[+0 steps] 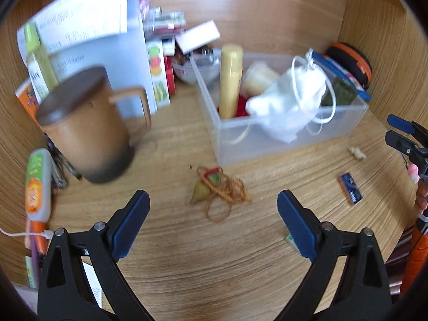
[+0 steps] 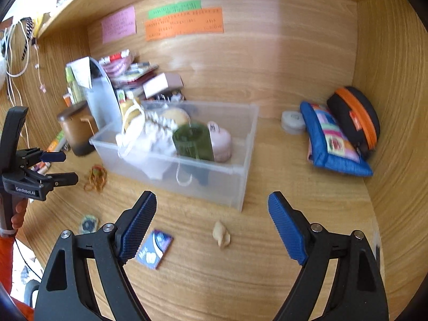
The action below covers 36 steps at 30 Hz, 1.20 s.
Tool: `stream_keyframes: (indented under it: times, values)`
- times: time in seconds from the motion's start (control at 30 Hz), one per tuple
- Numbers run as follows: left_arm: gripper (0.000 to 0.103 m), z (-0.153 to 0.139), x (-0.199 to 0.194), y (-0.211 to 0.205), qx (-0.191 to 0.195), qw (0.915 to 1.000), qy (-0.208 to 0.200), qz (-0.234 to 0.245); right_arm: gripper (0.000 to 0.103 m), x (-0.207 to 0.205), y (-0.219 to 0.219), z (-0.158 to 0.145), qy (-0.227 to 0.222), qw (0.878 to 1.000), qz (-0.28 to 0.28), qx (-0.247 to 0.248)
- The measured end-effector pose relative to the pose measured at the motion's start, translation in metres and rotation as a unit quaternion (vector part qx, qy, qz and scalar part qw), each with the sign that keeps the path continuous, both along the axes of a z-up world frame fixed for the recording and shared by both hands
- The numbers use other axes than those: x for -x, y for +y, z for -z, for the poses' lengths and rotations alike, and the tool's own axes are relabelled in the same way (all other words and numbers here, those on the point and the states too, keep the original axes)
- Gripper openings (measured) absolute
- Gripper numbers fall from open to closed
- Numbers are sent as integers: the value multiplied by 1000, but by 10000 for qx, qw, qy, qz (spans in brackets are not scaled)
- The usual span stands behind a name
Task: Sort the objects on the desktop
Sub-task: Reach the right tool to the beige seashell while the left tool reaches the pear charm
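Observation:
A tangle of orange-brown cords with a small ornament (image 1: 219, 190) lies on the wooden desk just ahead of my left gripper (image 1: 212, 203), which is open and empty. In the right wrist view the cord tangle (image 2: 95, 178) sits beside the left gripper (image 2: 70, 167). My right gripper (image 2: 212, 200) is open and empty above a small beige shell (image 2: 221, 236). A blue packet (image 2: 155, 248) lies by its left finger. The clear plastic box (image 1: 235, 144) holds a white drawstring pouch (image 1: 291, 104), a yellow tube and other items. The right gripper (image 1: 394, 129) shows at the edge.
A brown lidded mug (image 1: 88, 128) stands left of the box, with bottles, cartons and papers behind it. A blue pouch (image 2: 334, 144), a black-and-orange case (image 2: 355, 117) and a tape roll (image 2: 293, 121) sit at the right wall. A small round item (image 2: 88, 224) lies near the front edge.

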<state>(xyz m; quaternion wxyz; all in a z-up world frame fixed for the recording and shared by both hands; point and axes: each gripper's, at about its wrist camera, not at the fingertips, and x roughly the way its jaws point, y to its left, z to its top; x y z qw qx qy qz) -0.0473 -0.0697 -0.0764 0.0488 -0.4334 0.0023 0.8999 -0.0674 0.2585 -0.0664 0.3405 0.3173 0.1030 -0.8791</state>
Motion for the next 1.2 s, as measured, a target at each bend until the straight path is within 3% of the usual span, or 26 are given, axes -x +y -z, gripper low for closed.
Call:
stream_keyframes:
  times: [0.2,0.43,0.6,0.83,0.97,1.13,1.2]
  values:
    - [97,17,7,-1,-90,9998,-144,61,81,4,0,26,-192,9989,116,-403]
    - [96,22,15,-5,-272,9995,-175,13,50,8,-13,45,-358,9958,-91,-841]
    - [74,26,22,-4,-281,9991,-306,99,40,13,-17,57,-513,9936,-132,-995]
    - [71,30,25,-7,-369,9987,-357,64,38,19,-16,60,-691,9932,-244,-904]
    - [65,29,23,-4,-308,9990,-311,61,27,21,-15,59,-818,9931,-326,-781]
    - [60,29,19,-4,-302,9991,-278,59,23,22,-13,58,-898,9931,-343,-678]
    - [53,29,17,-5,-281,9993,-240,-5,23,22,-14,58,-872,9930,-345,-718]
